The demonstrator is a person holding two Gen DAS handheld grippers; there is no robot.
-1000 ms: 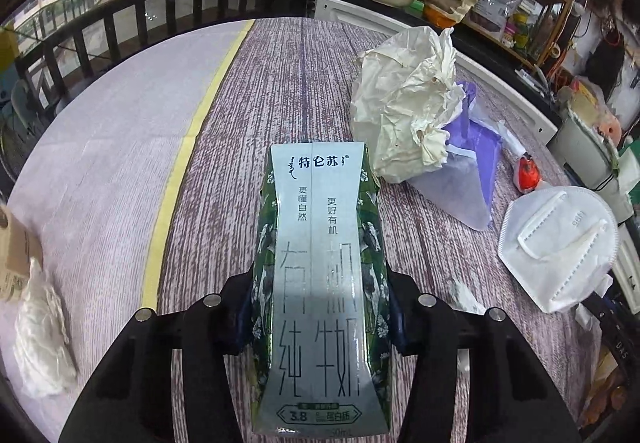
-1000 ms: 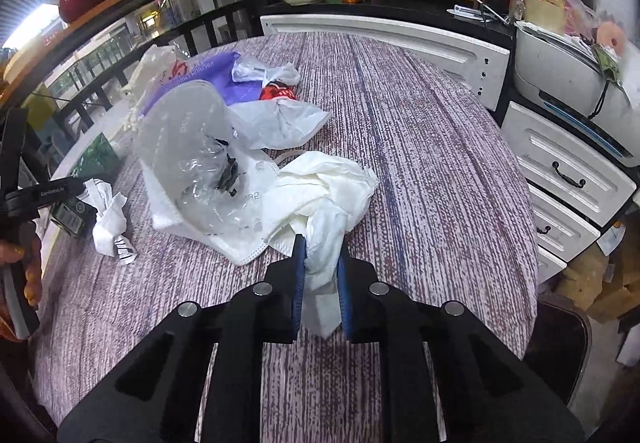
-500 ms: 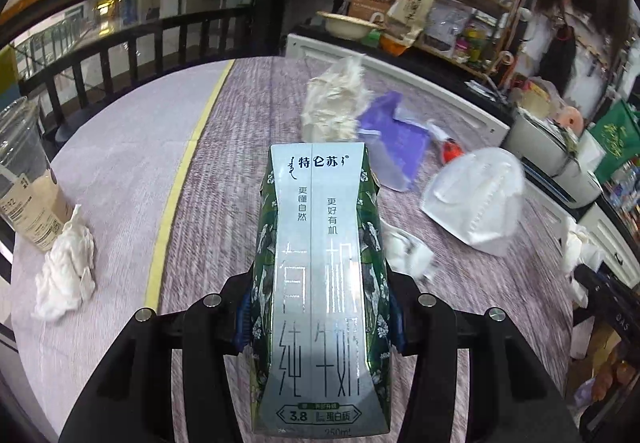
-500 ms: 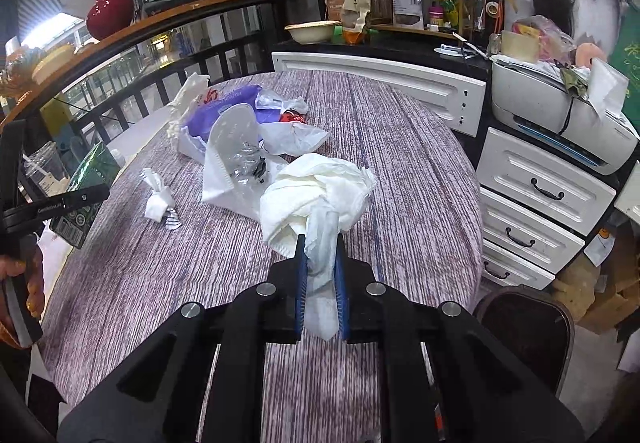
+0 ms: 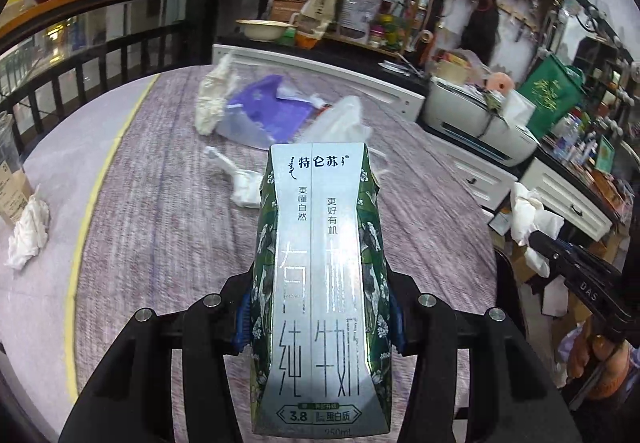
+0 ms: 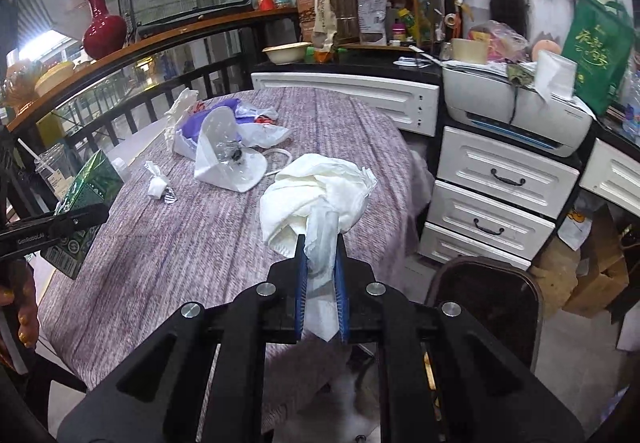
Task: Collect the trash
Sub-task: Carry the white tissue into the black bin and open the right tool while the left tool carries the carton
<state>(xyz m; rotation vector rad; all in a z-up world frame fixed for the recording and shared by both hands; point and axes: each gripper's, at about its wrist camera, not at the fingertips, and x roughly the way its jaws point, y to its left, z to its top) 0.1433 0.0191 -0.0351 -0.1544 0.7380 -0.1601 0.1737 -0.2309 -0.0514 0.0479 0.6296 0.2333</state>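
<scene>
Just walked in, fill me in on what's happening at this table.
A person is clearing trash with a handheld gripper in each hand. The left gripper has its jaws shut on a green and silver milk carton. The right gripper is clamped on a crumpled white tissue wad. Both items are held above the purple-striped table, where a face mask, a purple bag and small paper scraps remain.

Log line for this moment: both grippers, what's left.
left gripper: milk carton | right gripper: crumpled tissue | table: trash remains
</scene>
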